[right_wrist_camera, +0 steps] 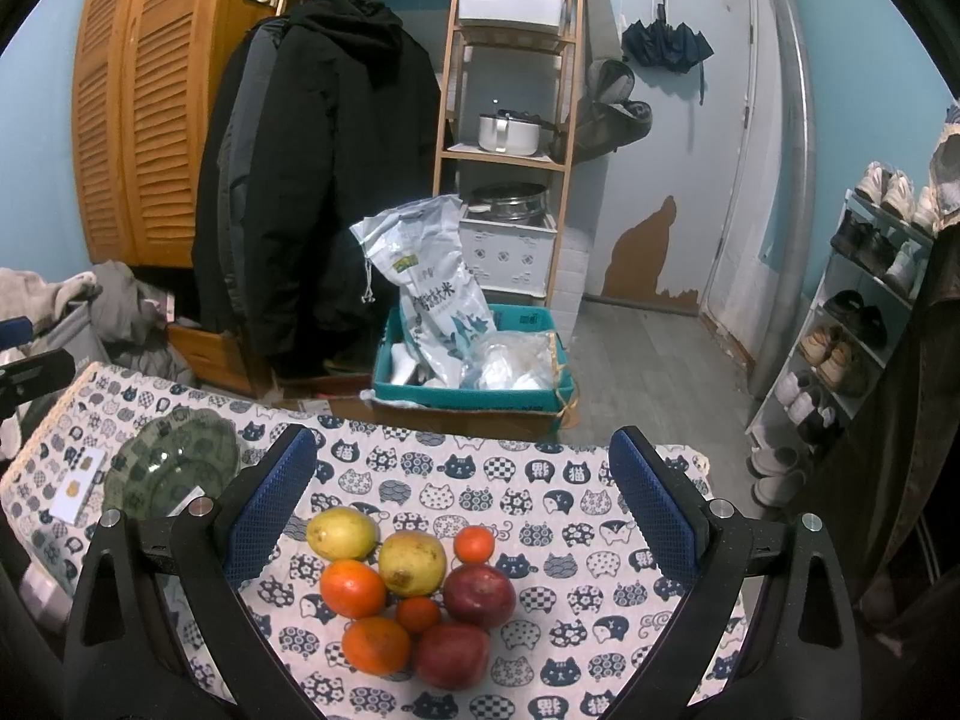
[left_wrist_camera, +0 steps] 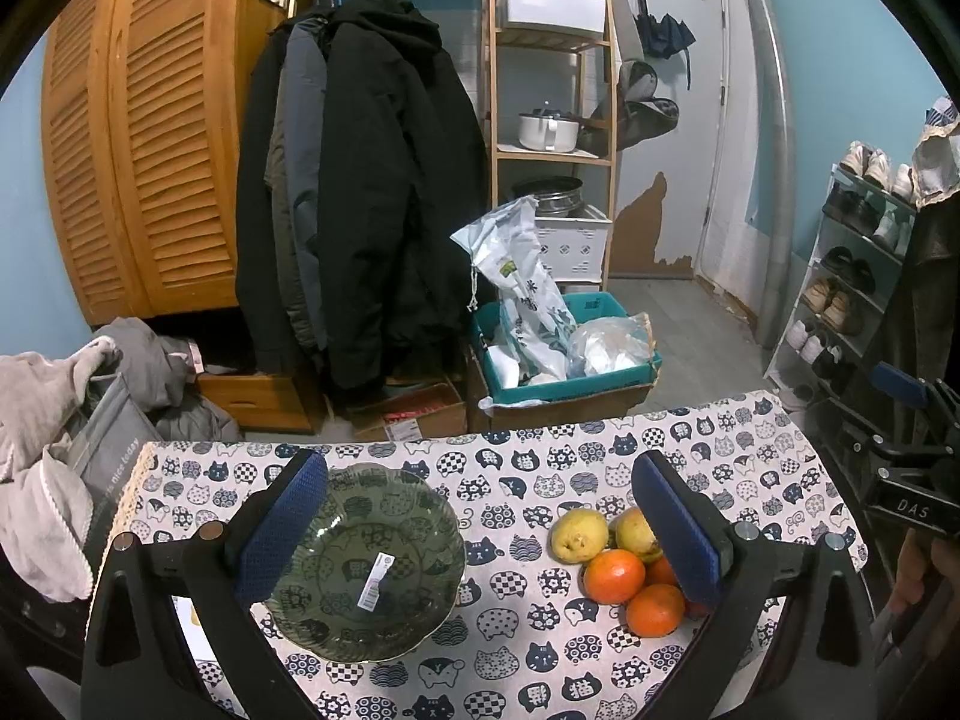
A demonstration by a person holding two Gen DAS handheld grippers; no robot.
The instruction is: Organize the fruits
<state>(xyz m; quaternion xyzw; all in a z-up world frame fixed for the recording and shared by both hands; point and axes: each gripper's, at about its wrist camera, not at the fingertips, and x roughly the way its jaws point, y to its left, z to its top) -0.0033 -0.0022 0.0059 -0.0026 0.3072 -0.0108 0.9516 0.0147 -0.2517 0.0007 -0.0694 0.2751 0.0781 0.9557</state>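
Note:
A green glass bowl (left_wrist_camera: 366,564) with a white label sits empty on the cat-print tablecloth (left_wrist_camera: 510,648); it also shows at the left of the right wrist view (right_wrist_camera: 174,468). A pile of fruit lies to its right: two yellow pears (right_wrist_camera: 341,534), several oranges (right_wrist_camera: 352,588) and two red apples (right_wrist_camera: 479,594). My left gripper (left_wrist_camera: 480,528) is open above the table, its left finger over the bowl's rim, its right finger hiding part of the fruit (left_wrist_camera: 612,575). My right gripper (right_wrist_camera: 462,510) is open and empty, hovering wide around the fruit pile.
A white card (right_wrist_camera: 75,495) lies on the cloth left of the bowl. Beyond the table's far edge stand a teal box with bags (right_wrist_camera: 474,354), hanging coats (right_wrist_camera: 312,180), a wooden shelf (right_wrist_camera: 510,120) and a shoe rack (right_wrist_camera: 858,312) at right.

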